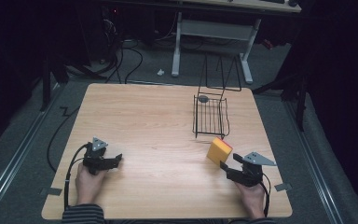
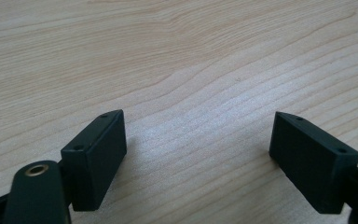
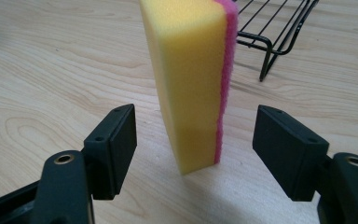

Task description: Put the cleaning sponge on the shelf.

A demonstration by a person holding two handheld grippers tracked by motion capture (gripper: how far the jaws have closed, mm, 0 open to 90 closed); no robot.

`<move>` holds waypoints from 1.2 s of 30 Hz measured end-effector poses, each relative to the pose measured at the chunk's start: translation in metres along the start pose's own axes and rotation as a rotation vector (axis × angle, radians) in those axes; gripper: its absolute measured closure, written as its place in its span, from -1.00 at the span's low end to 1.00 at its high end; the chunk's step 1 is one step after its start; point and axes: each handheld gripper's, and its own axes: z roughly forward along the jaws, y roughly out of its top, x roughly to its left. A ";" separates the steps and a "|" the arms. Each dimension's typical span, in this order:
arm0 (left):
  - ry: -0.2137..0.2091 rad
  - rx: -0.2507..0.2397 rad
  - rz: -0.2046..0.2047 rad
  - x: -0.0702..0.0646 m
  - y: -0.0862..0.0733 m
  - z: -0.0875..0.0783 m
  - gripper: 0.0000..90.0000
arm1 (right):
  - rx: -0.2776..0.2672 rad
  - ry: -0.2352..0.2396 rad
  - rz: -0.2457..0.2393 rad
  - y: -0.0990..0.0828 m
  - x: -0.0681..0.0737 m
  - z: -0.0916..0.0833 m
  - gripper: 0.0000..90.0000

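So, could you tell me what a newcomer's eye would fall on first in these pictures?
The yellow sponge with a pink layer stands on edge on the wooden table, between the open jaws of the right gripper without touching them. Just beyond it sits a black wire basket.

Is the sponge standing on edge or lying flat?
On edge: the sponge stands upright on the table, pink layer to one side, between the right gripper's open jaws, untouched.
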 end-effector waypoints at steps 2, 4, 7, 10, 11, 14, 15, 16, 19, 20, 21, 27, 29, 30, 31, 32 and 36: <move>0.000 0.000 0.000 0.000 0.000 0.000 -0.57 | 0.002 0.000 -0.006 0.002 0.000 0.004 -0.32; 0.000 0.000 0.000 0.000 0.000 0.000 -0.57 | 0.006 0.003 -0.003 0.004 -0.001 0.008 -0.32; 0.000 0.000 0.000 0.000 0.000 0.000 -0.57 | 0.012 0.011 0.005 0.006 -0.001 0.014 -0.31; 0.000 0.000 0.000 0.000 0.000 0.000 -0.57 | 0.026 0.022 0.001 0.007 -0.001 0.022 -0.30; 0.000 0.000 0.000 0.000 0.000 0.000 -0.57 | 0.030 0.028 0.000 0.007 -0.001 0.027 -0.28; 0.000 0.000 0.000 0.000 0.000 0.000 -0.57 | 0.041 0.032 0.004 0.008 -0.001 0.032 -0.27; 0.000 0.000 0.000 0.000 0.000 0.000 -0.57 | 0.044 0.033 0.003 0.007 -0.001 0.034 -0.27; 0.000 0.000 0.000 0.000 0.000 0.000 -0.57 | 0.050 0.035 0.005 0.007 -0.001 0.036 -0.26; 0.000 0.000 0.000 0.000 0.000 0.000 -0.57 | 0.062 0.032 0.002 0.006 -0.001 0.043 -0.21; 0.000 0.000 0.000 0.000 0.000 0.000 -0.57 | 0.064 0.030 0.003 0.005 -0.002 0.044 -0.21; 0.000 0.000 0.000 0.000 0.000 0.000 -0.57 | 0.059 0.033 0.004 0.005 -0.002 0.045 -0.17; 0.000 0.001 0.000 0.000 0.000 0.000 -0.57 | 0.070 0.033 0.004 0.004 -0.001 0.048 -0.03; 0.000 0.000 0.000 0.000 0.000 0.000 -0.57 | 0.070 0.031 -0.001 0.004 -0.001 0.048 0.00; 0.000 0.000 0.000 0.000 0.000 0.000 -0.57 | 0.070 0.029 -0.008 0.004 0.000 0.048 0.03; 0.000 0.000 0.000 0.000 0.000 0.000 -0.57 | 0.071 0.028 -0.007 0.004 0.000 0.048 0.06; 0.000 0.000 0.000 0.000 0.000 0.000 -0.57 | 0.069 0.028 -0.013 0.004 0.000 0.049 0.09; 0.000 0.000 0.000 0.000 0.000 0.000 -0.57 | 0.070 0.026 -0.015 0.004 0.001 0.048 0.21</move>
